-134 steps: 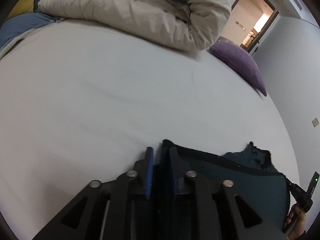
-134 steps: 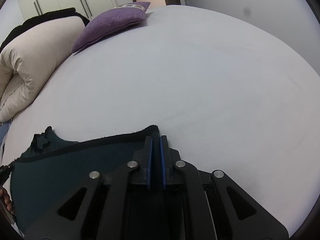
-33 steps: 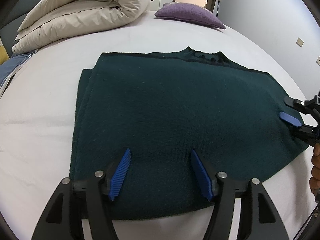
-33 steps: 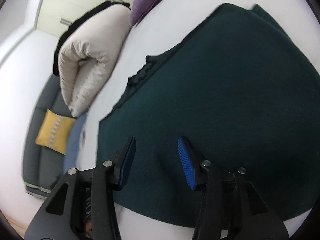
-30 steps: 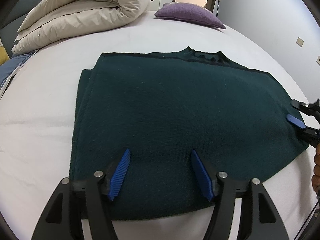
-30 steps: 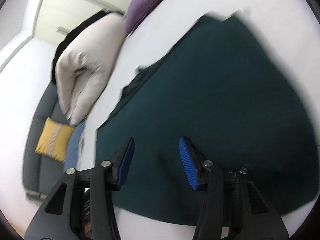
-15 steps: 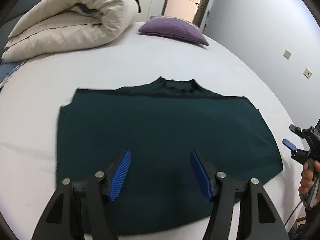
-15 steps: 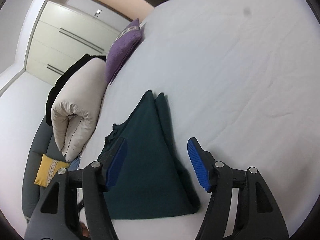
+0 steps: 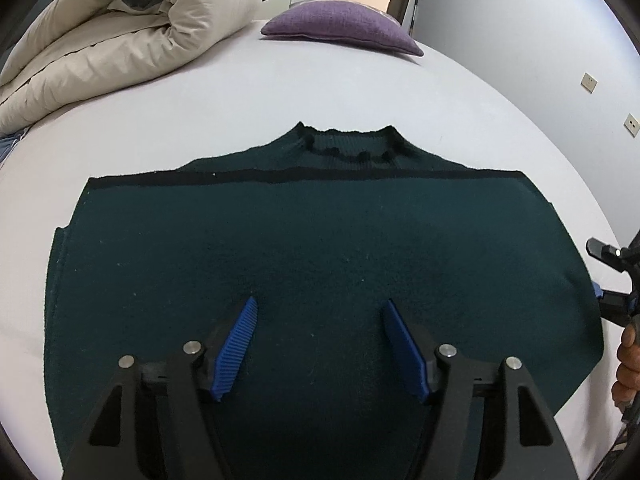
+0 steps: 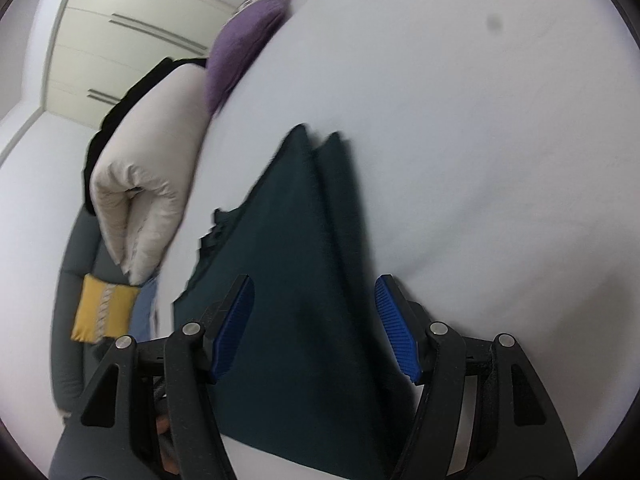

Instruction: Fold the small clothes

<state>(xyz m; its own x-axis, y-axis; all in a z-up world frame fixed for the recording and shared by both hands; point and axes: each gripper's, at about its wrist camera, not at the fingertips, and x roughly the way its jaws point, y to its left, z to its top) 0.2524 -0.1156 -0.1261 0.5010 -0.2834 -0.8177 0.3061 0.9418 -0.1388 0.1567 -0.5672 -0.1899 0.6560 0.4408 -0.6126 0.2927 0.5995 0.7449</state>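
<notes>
— What do my grippers hold?
— Nothing. My left gripper (image 9: 318, 312) and right gripper (image 10: 314, 290) are both wide apart above the sweater (image 9: 320, 248), folded flat on the bed (image 9: 248, 92).

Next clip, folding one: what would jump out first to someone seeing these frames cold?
The dark green sweater spread flat on the white bed, collar pointing away, fills the left wrist view. The left gripper hovers open above its near half, and the right gripper is open at its side edge. Behind lie a rolled beige duvet and a purple pillow.
</notes>
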